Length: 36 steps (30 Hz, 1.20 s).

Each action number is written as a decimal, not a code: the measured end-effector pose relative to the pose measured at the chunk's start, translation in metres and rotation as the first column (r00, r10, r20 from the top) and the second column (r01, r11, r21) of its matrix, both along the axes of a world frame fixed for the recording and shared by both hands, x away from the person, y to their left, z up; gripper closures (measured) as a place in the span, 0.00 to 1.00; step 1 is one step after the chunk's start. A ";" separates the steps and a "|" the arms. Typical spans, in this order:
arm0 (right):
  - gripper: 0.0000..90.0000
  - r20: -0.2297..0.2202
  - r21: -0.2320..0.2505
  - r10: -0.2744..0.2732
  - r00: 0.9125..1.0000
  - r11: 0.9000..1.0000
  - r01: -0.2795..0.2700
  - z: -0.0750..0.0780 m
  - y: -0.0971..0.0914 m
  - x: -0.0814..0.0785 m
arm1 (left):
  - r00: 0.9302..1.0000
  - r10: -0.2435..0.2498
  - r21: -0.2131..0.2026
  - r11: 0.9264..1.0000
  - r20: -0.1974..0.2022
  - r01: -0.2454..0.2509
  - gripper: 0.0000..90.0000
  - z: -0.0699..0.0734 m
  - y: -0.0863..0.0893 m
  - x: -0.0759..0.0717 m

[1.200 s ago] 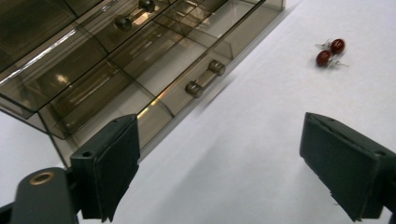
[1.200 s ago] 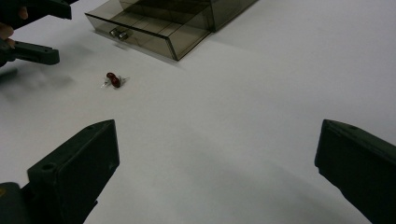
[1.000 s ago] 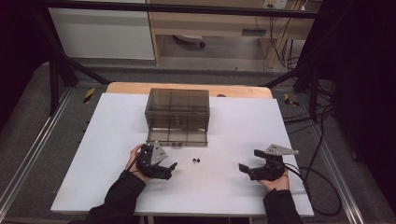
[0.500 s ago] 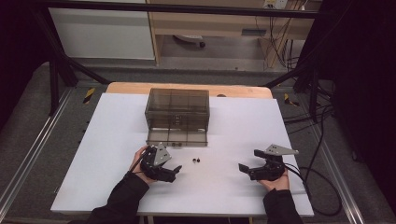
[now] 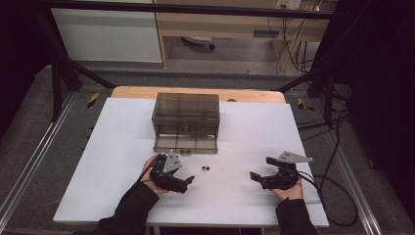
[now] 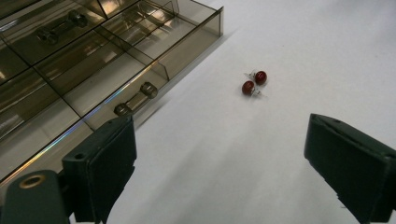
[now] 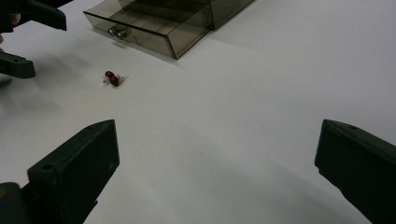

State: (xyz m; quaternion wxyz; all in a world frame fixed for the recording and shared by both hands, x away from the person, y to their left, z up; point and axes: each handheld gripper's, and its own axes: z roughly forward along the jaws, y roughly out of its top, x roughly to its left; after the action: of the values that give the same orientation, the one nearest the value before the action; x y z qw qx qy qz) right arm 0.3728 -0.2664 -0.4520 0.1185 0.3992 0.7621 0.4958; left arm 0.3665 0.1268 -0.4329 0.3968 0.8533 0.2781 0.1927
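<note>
Red: 2 beads (image 6: 254, 83) lie touching on the table (image 5: 122, 147), ahead of the left gripper (image 5: 188, 180); both grippers gape, empty.

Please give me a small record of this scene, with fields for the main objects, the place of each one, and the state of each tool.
surface: white table
organizer: smoky clear drawer box at the far middle of the table, its bottom drawer pulled out
small items: two red earrings on the table, side by side, just in front of the drawer
left tool: open, holds nothing, near the drawer, jaws toward the earrings
right tool: open, holds nothing, low over the table, farther from the earrings
drawer handles: two small metal knobs
</note>
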 end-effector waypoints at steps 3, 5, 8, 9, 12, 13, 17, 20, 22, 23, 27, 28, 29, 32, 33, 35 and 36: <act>0.01 0.000 -0.002 -0.001 1.000 1.000 0.001 0.000 0.000 0.000 | 1.000 -0.005 -0.005 1.000 -0.003 0.005 0.10 0.001 -0.001 0.000; 0.01 0.001 -0.002 -0.001 1.000 1.000 0.001 0.000 0.000 0.000 | 1.000 -0.006 -0.021 1.000 -0.014 0.005 0.10 0.002 -0.003 0.000; 0.01 0.000 -0.004 -0.001 1.000 1.000 0.001 0.000 0.000 0.000 | 1.000 -0.007 -0.030 1.000 -0.021 0.007 0.10 0.004 -0.006 0.002; 0.01 0.000 -0.004 -0.001 1.000 1.000 0.001 0.000 0.000 0.000 | 1.000 -0.007 -0.030 1.000 -0.021 0.007 0.10 0.004 -0.006 0.002; 0.01 -0.001 -0.006 0.001 1.000 1.000 -0.001 0.000 0.000 0.000 | 0.999 -0.002 -0.042 0.999 -0.036 0.000 0.11 0.004 -0.009 0.004; 0.01 -0.001 -0.006 0.001 1.000 1.000 -0.001 0.000 0.000 0.000 | 0.999 0.001 -0.046 0.999 -0.043 -0.003 0.11 0.004 -0.011 0.005; 0.01 0.000 -0.004 -0.001 1.000 1.000 0.001 0.000 0.000 0.000 | 0.998 0.019 -0.042 0.999 -0.066 -0.022 0.12 0.000 -0.018 0.010; 0.01 -0.001 -0.006 0.000 1.000 1.000 0.000 0.000 0.000 0.000 | 0.997 0.030 -0.039 0.999 -0.074 -0.032 0.13 -0.001 -0.020 0.012; 0.01 -0.001 -0.005 0.000 1.000 1.000 0.000 0.000 0.000 0.000 | 0.995 0.046 -0.037 0.998 -0.084 -0.049 0.14 -0.003 -0.023 0.015; 0.01 0.000 -0.005 0.000 1.000 1.000 0.000 0.000 0.000 0.000 | 0.995 0.046 -0.037 0.998 -0.084 -0.049 0.14 -0.003 -0.023 0.015; 0.01 0.000 -0.005 0.000 1.000 1.000 0.000 0.000 0.000 0.000 | 0.994 0.052 -0.042 0.998 -0.094 -0.057 0.17 -0.003 -0.031 0.019; 0.01 0.000 -0.005 0.000 1.000 1.000 0.000 0.000 0.000 0.000 | 0.994 0.052 -0.042 0.998 -0.094 -0.057 0.18 -0.003 -0.031 0.019; 0.01 0.000 -0.005 0.000 1.000 1.000 0.000 0.000 0.000 0.000 | 0.994 0.051 -0.049 0.997 -0.099 -0.056 0.19 -0.004 -0.033 0.021; 0.01 0.000 -0.005 0.000 1.000 1.000 0.000 0.000 0.000 0.000 | 0.993 0.057 -0.048 0.997 -0.103 -0.062 0.24 -0.005 -0.036 0.022; 0.01 0.000 -0.005 0.000 1.000 1.000 0.000 0.000 0.000 0.000 | 0.993 0.059 -0.045 0.997 -0.103 -0.064 0.24 -0.005 -0.038 0.023; 0.01 -0.001 -0.004 0.001 1.000 1.000 -0.001 0.000 0.000 0.000 | 0.992 0.059 -0.039 0.997 -0.109 -0.064 0.28 -0.007 -0.040 0.025; 0.01 0.000 -0.004 0.001 1.000 1.000 -0.001 0.000 0.000 0.000 | 0.991 0.060 -0.041 0.997 -0.116 -0.065 0.29 -0.008 -0.041 0.026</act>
State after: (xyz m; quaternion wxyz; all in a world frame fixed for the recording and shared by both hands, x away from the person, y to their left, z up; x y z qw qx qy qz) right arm 0.3725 -0.2664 -0.4520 0.1192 0.3986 0.7631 0.4945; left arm 0.3924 0.0858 -0.4404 0.3931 0.8446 0.3313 0.1497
